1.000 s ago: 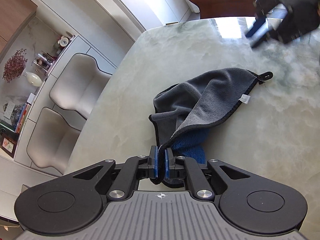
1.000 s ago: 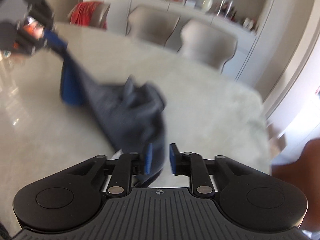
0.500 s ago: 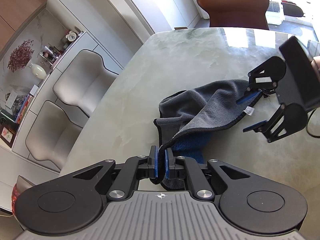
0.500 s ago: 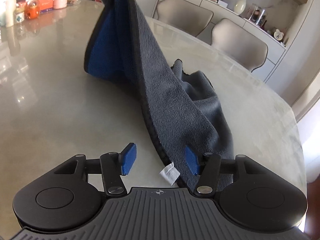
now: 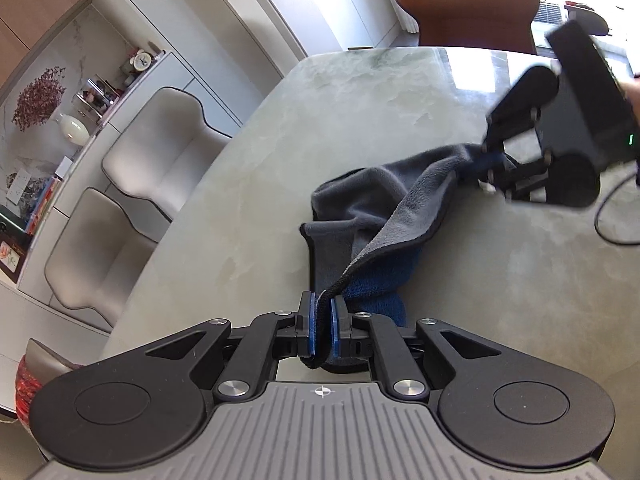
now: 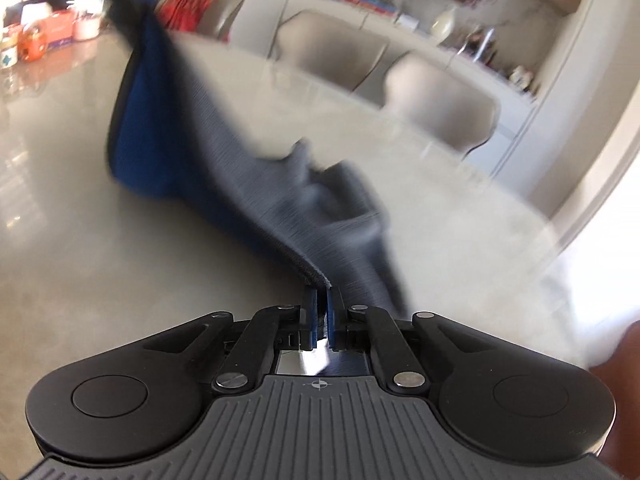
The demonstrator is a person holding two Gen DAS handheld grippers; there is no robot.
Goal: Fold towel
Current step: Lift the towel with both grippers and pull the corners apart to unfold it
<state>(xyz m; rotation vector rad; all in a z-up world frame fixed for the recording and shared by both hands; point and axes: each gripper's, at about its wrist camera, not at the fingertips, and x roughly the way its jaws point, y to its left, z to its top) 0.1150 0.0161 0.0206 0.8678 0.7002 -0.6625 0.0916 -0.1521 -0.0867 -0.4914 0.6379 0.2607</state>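
A towel (image 5: 384, 208), grey on one side and blue on the other, lies bunched on the pale marble table (image 5: 280, 152). My left gripper (image 5: 322, 320) is shut on one black-edged corner at the near side. My right gripper (image 5: 490, 166) is shut on the far corner by the white label, holding it a little above the table. In the blurred right wrist view the right gripper (image 6: 322, 312) pinches the towel (image 6: 248, 184) edge, and the cloth stretches up to the top left.
Two pale chairs (image 5: 160, 152) stand along the table's left edge and a brown chair (image 5: 464, 4) at its far end. A sideboard with a vase (image 5: 72, 128) lines the wall. Jars and boxes (image 6: 44, 32) sit on the far part of the table.
My right gripper came down to the towel's far corner with its jaws open, then shut on it and lifted it. The left gripper kept its hold.
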